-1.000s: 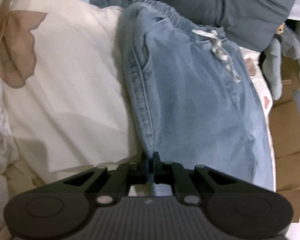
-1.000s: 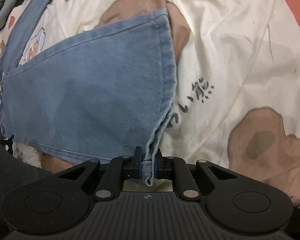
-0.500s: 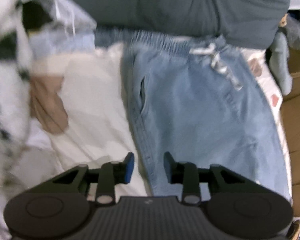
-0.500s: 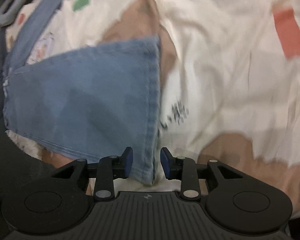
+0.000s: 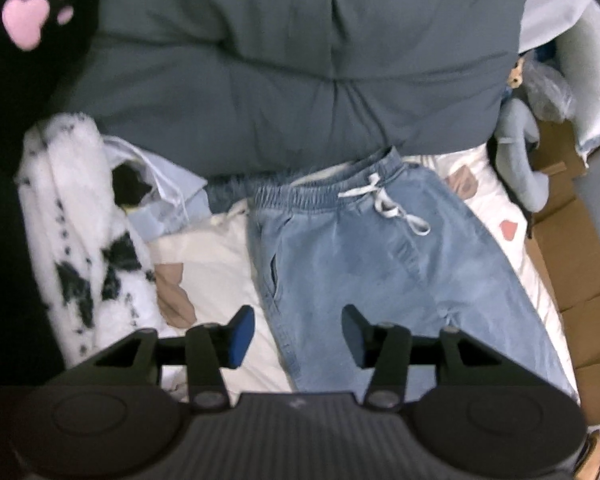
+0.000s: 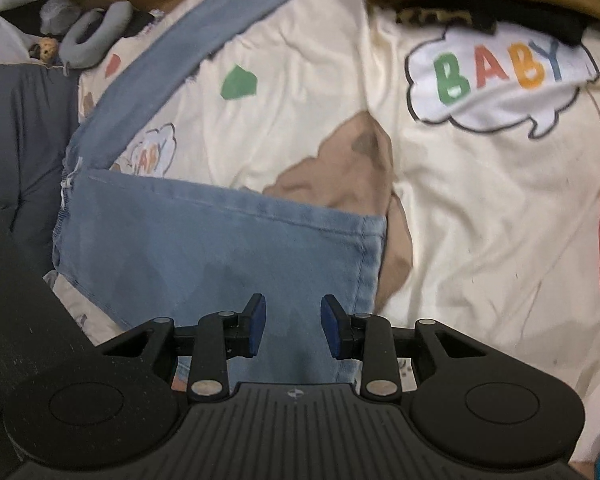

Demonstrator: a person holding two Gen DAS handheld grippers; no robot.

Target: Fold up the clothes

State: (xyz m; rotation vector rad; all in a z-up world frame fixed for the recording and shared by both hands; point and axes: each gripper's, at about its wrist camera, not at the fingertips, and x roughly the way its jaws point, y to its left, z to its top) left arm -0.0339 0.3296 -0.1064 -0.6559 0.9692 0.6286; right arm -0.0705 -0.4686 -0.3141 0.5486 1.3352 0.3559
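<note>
Light blue denim trousers [image 5: 384, 264] with an elastic waist and a white drawstring [image 5: 388, 204] lie flat on a cream printed sheet [image 5: 216, 256]. My left gripper [image 5: 298, 338] hovers well above the trousers' left seam; its jaws are opening and hold nothing. In the right wrist view one folded trouser leg [image 6: 220, 248] lies across the sheet [image 6: 480, 200], and the other leg [image 6: 204, 36] stretches away to the top. My right gripper [image 6: 292, 326] hangs open over the folded leg with nothing between its blue pads.
A big grey duvet [image 5: 300, 68] lies behind the waistband. A white black-spotted fluffy garment [image 5: 76, 248] is heaped at the left, a black cushion with a pink paw print [image 5: 28, 24] above it. Cardboard boxes [image 5: 572, 256] and a grey plush toy [image 5: 520, 160] line the right edge.
Both grippers let go of the denim and opened. The left one rose high, so the whole waistband and the duvet came into view. The right one drew up and back over the folded leg.
</note>
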